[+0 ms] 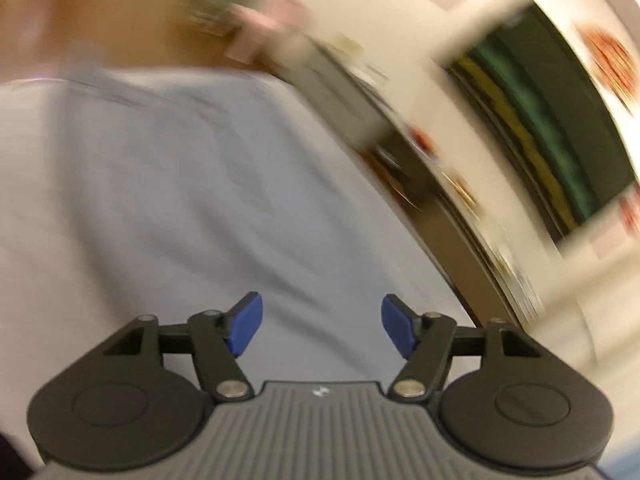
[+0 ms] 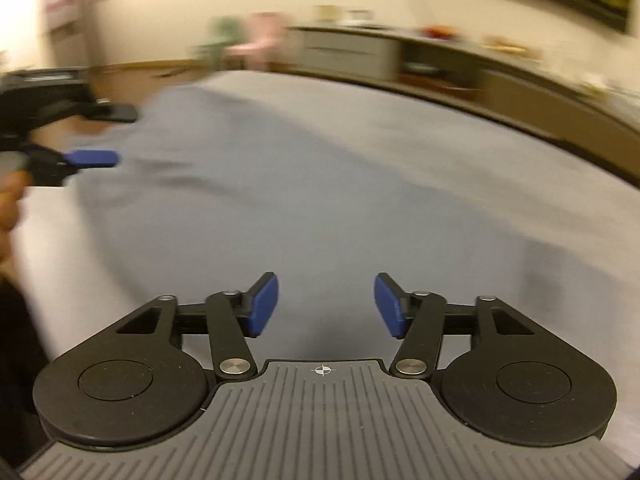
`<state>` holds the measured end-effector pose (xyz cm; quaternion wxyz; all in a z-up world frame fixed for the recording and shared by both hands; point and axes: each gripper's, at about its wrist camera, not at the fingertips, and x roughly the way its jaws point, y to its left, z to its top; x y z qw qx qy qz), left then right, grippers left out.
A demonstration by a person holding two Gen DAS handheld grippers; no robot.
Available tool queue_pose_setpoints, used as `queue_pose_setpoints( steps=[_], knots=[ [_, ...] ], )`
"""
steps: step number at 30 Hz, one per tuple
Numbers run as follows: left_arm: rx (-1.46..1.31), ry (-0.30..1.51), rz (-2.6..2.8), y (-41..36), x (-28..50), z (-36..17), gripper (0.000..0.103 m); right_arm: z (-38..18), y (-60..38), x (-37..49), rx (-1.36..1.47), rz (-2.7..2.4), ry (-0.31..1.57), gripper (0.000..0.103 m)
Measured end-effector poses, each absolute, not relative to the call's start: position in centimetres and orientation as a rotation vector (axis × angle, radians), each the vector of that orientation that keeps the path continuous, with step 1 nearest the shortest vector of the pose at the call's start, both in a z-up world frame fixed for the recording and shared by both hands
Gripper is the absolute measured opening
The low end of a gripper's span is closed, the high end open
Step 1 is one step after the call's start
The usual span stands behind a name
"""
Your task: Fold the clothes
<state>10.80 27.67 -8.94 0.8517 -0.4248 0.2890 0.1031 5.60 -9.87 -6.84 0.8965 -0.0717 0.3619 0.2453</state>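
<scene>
A pale blue-grey garment [image 1: 192, 200] lies spread over a white table [image 1: 24, 128]; both views are motion-blurred. It also fills the middle of the right wrist view [image 2: 320, 184]. My left gripper [image 1: 322, 324] is open and empty above the cloth. It shows from the side at the left edge of the right wrist view [image 2: 104, 136], open, beside the garment's left edge. My right gripper [image 2: 326, 304] is open and empty above the near part of the garment.
The white table [image 2: 592, 216] reaches right of the garment. A long low sideboard [image 2: 460, 64] with small items runs along the far wall. A dark framed picture [image 1: 560, 136] hangs above it. Blurred pink and green chairs [image 2: 256, 40] stand at the back.
</scene>
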Motion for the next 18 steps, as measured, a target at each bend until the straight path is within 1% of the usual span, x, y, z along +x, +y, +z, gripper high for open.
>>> queue_pose_setpoints(
  steps=[2, 3, 5, 6, 9, 12, 13, 14, 15, 16, 17, 18],
  knots=[
    [-0.948, 0.613, 0.300, 32.8, 10.0, -10.2, 0.069, -7.0, -2.9, 6.1, -0.168, 0.616, 0.749, 0.054],
    [-0.972, 0.621, 0.327, 34.9, 9.8, -10.8, 0.071, -7.2, 0.6, 6.3, -0.187, 0.662, 0.741, 0.054],
    [-1.018, 0.649, 0.349, 38.0, 9.9, -12.0, 0.076, -7.7, 6.8, 6.8, -0.230, 0.731, 0.732, 0.055],
    [-1.041, 0.662, 0.359, 39.5, 10.0, -12.6, 0.076, -8.1, 10.0, 7.1, -0.254, 0.767, 0.732, 0.055],
    [-1.091, 0.680, 0.379, 42.9, 10.2, -14.1, 0.076, -9.8, 18.0, 7.3, -0.368, 0.834, 0.729, 0.055],
    [-1.108, 0.661, 0.329, 45.0, 10.2, -14.9, 0.077, -11.7, 22.6, 7.5, -0.479, 0.857, 0.719, 0.054],
    [-1.108, 0.660, 0.308, 45.3, 10.1, -14.9, 0.077, -12.3, 23.8, 7.6, -0.516, 0.863, 0.712, 0.048],
    [-1.109, 0.658, 0.287, 45.5, 10.4, -15.1, 0.078, -12.7, 24.5, 7.6, -0.543, 0.874, 0.696, 0.045],
    [-1.109, 0.654, 0.266, 45.6, 11.1, -15.2, 0.078, -12.9, 24.7, 7.6, -0.553, 0.885, 0.676, 0.035],
    [-1.109, 0.650, 0.244, 45.7, 11.7, -15.4, 0.078, -12.8, 24.8, 7.8, -0.557, 0.882, 0.664, 0.011],
    [-1.100, 0.645, 0.233, 45.6, 12.2, -15.5, 0.078, -12.5, 24.6, 8.0, -0.561, 0.866, 0.647, 0.000],
    [-1.082, 0.637, 0.232, 45.3, 12.6, -15.6, 0.075, -12.0, 24.3, 8.0, -0.548, 0.862, 0.630, 0.000]
  ],
)
